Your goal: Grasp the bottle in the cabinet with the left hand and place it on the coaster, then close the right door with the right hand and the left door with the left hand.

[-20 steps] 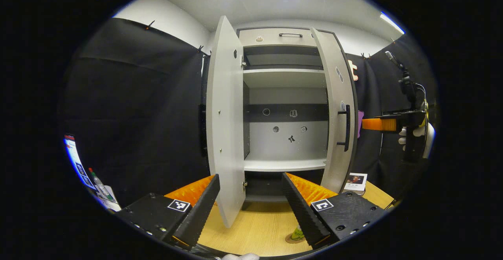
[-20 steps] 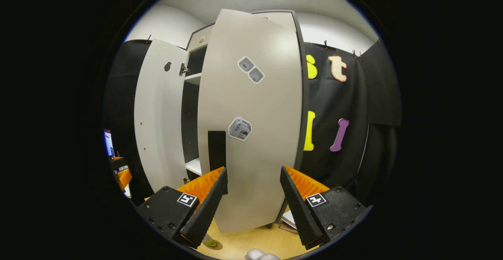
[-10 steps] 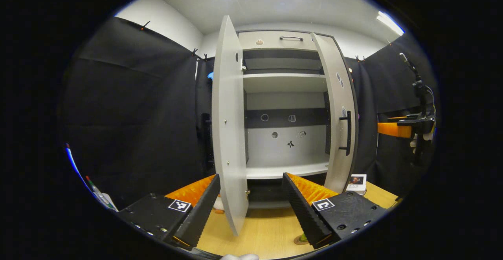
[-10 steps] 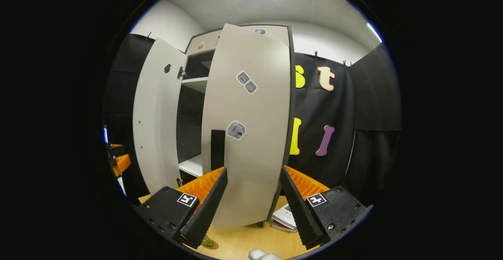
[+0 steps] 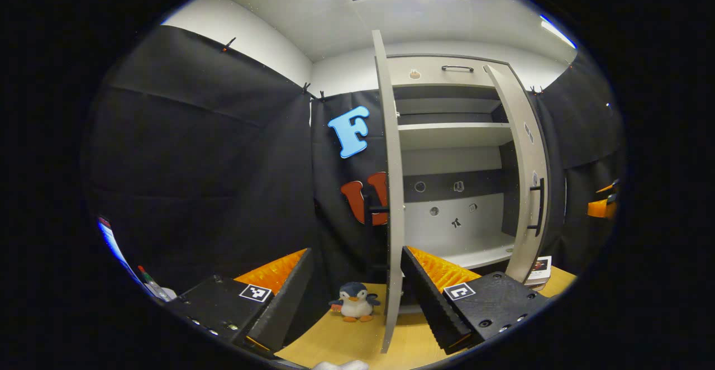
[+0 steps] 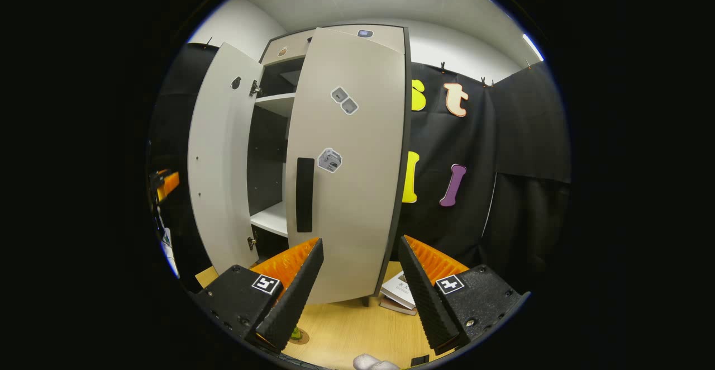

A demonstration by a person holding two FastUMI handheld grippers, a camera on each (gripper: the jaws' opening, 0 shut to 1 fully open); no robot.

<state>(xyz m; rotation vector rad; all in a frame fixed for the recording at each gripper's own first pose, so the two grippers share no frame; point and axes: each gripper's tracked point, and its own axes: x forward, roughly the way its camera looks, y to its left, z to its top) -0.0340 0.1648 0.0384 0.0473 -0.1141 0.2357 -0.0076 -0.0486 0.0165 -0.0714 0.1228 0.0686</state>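
In the left gripper view the left hand-held gripper (image 5: pixel 354 289) hangs spread wide and empty, the left door (image 5: pixel 391 202) seen edge-on between its fingers and a toy penguin (image 5: pixel 354 302) on the counter (image 5: pixel 357 342) beside it. In the right gripper view the right hand-held gripper (image 6: pixel 360 280) gapes empty before the half-shut right door (image 6: pixel 349 163); the bottle (image 6: pixel 295 333) on its coaster (image 6: pixel 300 337) peeks past its left finger.

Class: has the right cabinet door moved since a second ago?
Yes. In the right gripper view, the right door has swung further shut, covering more of the cabinet shelf behind it.
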